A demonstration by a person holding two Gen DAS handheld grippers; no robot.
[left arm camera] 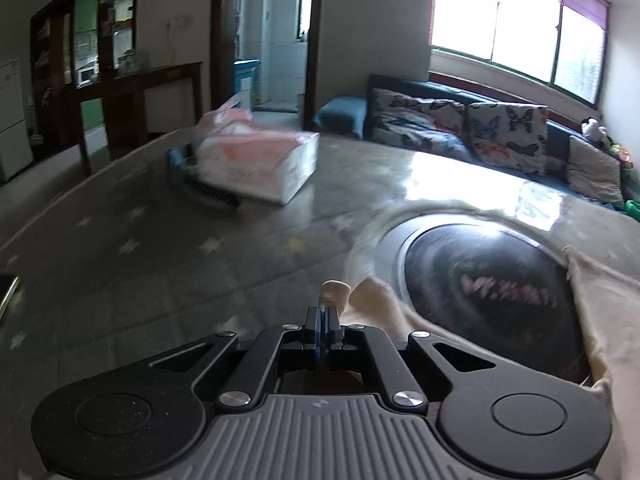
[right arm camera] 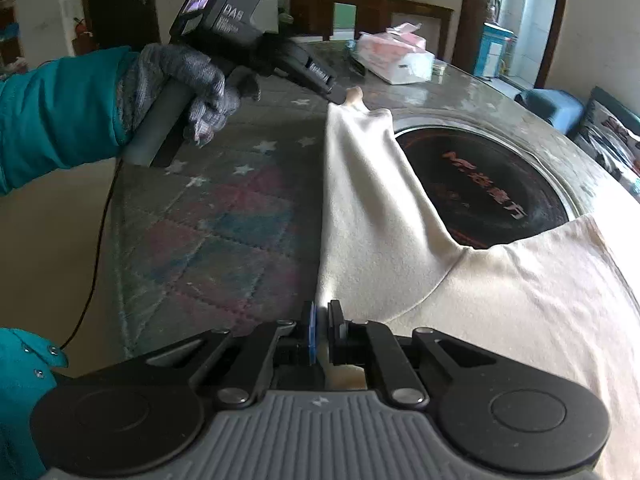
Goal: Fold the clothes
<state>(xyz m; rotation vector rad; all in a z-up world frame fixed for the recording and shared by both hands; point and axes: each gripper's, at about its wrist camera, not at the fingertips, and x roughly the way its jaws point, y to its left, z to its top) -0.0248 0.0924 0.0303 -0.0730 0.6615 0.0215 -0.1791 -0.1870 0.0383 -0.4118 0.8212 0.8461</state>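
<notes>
Cream garment (right arm camera: 400, 216), soft knit cotton by the look of it, spread over a round table (right arm camera: 224, 216) and partly covering a dark circular inset (right arm camera: 488, 176) with reddish lettering. Table covered in quilted cloth of faded pink and blue diamonds with pale stars, under a glossy clear sheet. Stretched taut along one edge between two tools. Left gripper (right arm camera: 345, 98), held by a grey knitted glove (right arm camera: 192, 80) below a teal sleeve (right arm camera: 60, 116), clenched on a far corner of the fabric, a small twisted nub poking past the tips (left arm camera: 335, 294). Right gripper (right arm camera: 324, 330) clamped on the near edge, cloth pinched between a blue pad (right arm camera: 313, 332) and a black one. Open tissue box (right arm camera: 394, 58), pink and white, toward the far side; possibly a dark comb beside it (left arm camera: 216, 192), too blurred to confirm.
</notes>
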